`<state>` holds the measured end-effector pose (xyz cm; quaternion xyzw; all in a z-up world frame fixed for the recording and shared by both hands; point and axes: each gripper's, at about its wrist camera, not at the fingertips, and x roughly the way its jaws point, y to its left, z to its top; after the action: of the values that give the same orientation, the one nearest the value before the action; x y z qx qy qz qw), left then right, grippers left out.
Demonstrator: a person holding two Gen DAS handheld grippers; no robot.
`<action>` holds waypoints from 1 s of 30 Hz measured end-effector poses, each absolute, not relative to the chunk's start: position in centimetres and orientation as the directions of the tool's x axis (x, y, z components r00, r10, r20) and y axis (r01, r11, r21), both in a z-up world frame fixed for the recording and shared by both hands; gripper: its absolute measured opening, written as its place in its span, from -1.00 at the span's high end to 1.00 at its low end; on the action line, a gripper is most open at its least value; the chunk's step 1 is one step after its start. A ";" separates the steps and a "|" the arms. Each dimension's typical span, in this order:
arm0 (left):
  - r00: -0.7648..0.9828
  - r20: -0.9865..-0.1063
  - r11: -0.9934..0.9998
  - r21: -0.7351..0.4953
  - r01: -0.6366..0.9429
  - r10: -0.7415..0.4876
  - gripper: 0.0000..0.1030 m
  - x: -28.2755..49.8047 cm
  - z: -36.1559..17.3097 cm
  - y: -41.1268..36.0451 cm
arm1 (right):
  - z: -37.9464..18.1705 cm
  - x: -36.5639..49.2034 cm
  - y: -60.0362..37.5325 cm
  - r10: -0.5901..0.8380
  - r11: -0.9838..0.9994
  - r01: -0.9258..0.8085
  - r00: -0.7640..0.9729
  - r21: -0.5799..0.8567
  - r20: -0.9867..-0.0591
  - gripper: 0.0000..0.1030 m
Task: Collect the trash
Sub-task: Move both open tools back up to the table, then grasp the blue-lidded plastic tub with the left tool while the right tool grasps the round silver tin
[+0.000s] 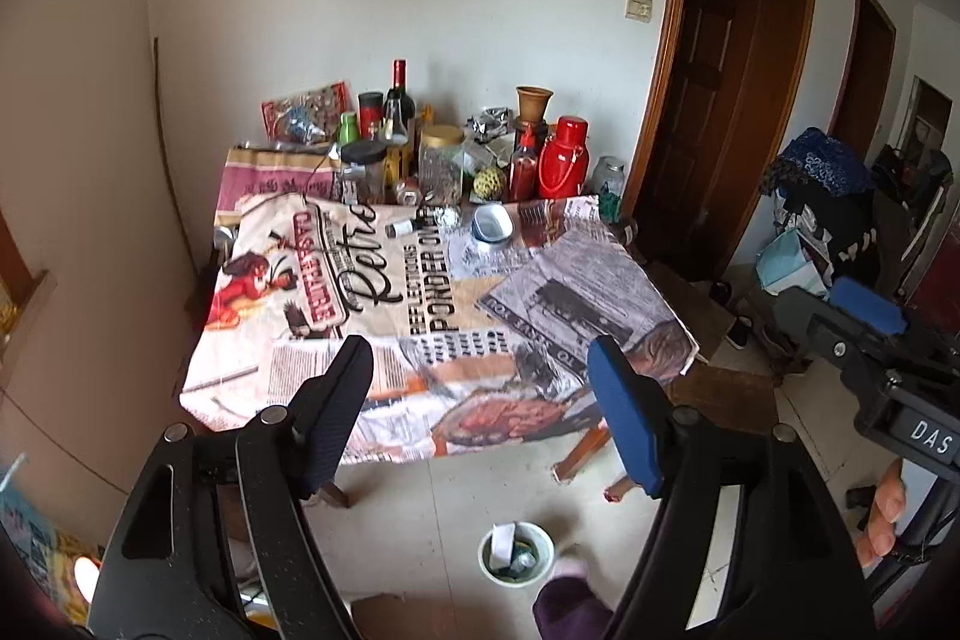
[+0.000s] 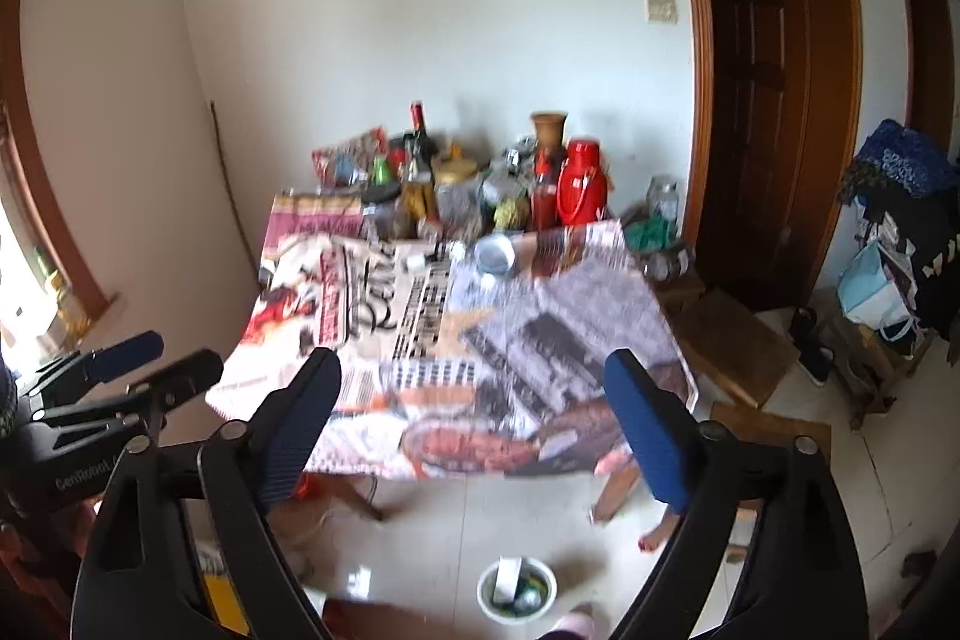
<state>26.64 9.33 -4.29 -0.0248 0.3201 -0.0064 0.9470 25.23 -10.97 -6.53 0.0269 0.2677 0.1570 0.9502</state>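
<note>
Hovering above the table (image 1: 420, 292), each hand-held gripper, left (image 1: 480, 370) and right (image 2: 474, 388), gapes wide, holding nothing.

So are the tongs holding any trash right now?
No. Both the left tongs and the right tongs are open with nothing between them, above the table.

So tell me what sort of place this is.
Probably a lived-in home's dining corner: a table under a retro newspaper-print cloth, crowded with a red thermos flask, beside dark wooden doors, a small white trash bin on the tiled floor.
</note>
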 end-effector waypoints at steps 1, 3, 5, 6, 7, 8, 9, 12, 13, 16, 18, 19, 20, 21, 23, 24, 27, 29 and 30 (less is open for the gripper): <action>0.798 -0.602 0.999 -0.046 -0.005 -0.023 -0.45 27.2 -4.2 9.2 | -6.4 25.8 -10.9 0.306 0.951 -0.285 0.814 0.121 -0.494 -0.74; 0.804 -0.595 0.999 -0.040 -0.011 -0.014 -0.57 28.4 -4.1 8.8 | -6.4 27.3 -10.8 0.301 0.952 -0.290 0.821 0.101 -0.485 -0.74; 0.811 -0.584 0.999 -0.031 -0.017 -0.004 -0.58 30.0 -4.0 8.2 | -6.4 28.7 -10.9 0.307 0.950 -0.298 0.821 0.099 -0.481 -0.74; 0.813 -0.582 0.999 -0.024 -0.022 0.004 -0.58 31.0 -3.9 7.8 | -6.3 29.2 -11.0 0.315 0.947 -0.304 0.820 0.102 -0.479 -0.74; 0.814 -0.580 0.999 -0.016 -0.031 0.016 -0.58 32.1 -3.9 7.4 | -6.3 30.2 -11.3 0.325 0.944 -0.313 0.817 0.108 -0.477 -0.74; 0.815 -0.580 0.999 -0.012 -0.039 0.025 -0.58 32.9 -3.8 7.1 | -6.2 31.4 -11.6 0.334 0.940 -0.321 0.813 0.112 -0.477 -0.74; 0.815 -0.579 0.999 -0.011 -0.046 0.032 -0.58 34.0 -3.7 6.9 | -6.0 32.5 -12.0 0.343 0.937 -0.329 0.809 0.115 -0.478 -0.74; 0.812 -0.582 0.998 -0.016 -0.062 0.041 -0.58 37.9 -3.4 5.6 | -5.5 35.4 -13.2 0.354 0.933 -0.342 0.803 0.116 -0.480 -0.74; 0.811 -0.584 0.997 -0.019 -0.071 0.047 -0.58 39.1 -3.3 5.2 | -5.3 36.6 -13.7 0.358 0.931 -0.346 0.798 0.117 -0.485 -0.74; 0.801 -0.596 0.994 -0.039 -0.104 0.060 -0.59 42.9 -3.3 3.9 | -4.8 40.1 -15.3 0.382 0.920 -0.371 0.785 0.123 -0.487 -0.74; 0.792 -0.606 0.991 -0.051 -0.127 0.070 -0.59 45.3 -3.6 3.2 | -4.6 42.1 -16.1 0.385 0.917 -0.383 0.781 0.111 -0.491 -0.74; 0.785 -0.615 0.989 -0.051 -0.139 0.078 -0.59 46.8 -3.9 2.8 | -4.6 43.2 -16.6 0.382 0.917 -0.385 0.781 0.101 -0.494 -0.74; 0.779 -0.621 0.988 -0.050 -0.147 0.085 -0.59 47.6 -4.1 2.6 | -4.6 44.1 -16.9 0.380 0.917 -0.388 0.779 0.094 -0.498 -0.74; 0.775 -0.626 0.987 -0.048 -0.155 0.091 -0.59 48.4 -4.5 2.4 | -4.7 45.2 -17.4 0.381 0.916 -0.392 0.777 0.088 -0.501 -0.74; 0.761 -0.641 0.985 -0.048 -0.168 0.099 -0.59 50.4 -5.2 2.0 | -5.2 46.7 -17.8 0.376 0.917 -0.390 0.774 0.085 -0.510 -0.74; 0.751 -0.652 0.984 -0.048 -0.173 0.100 -0.59 51.2 -5.5 2.0 | -5.4 47.6 -17.9 0.373 0.918 -0.388 0.769 0.085 -0.520 -0.74; 0.725 -0.681 0.982 -0.050 -0.183 0.100 -0.59 53.6 -6.6 2.1 | -6.3 49.7 -17.9 0.368 0.920 -0.377 0.749 0.103 -0.550 -0.74; 0.711 -0.696 0.981 -0.050 -0.187 0.100 -0.59 55.1 -7.3 2.5 | -7.0 51.1 -17.9 0.371 0.921 -0.370 0.736 0.123 -0.566 -0.74; 0.706 -0.702 0.981 -0.050 -0.187 0.099 -0.59 55.8 -7.7 2.8 | -7.4 51.8 -17.7 0.368 0.923 -0.363 0.728 0.131 -0.578 -0.74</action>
<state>55.76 2.81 -7.69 -0.0586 0.3758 0.0774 0.9216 51.75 -17.66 -7.43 0.0046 0.3117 0.1966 0.9296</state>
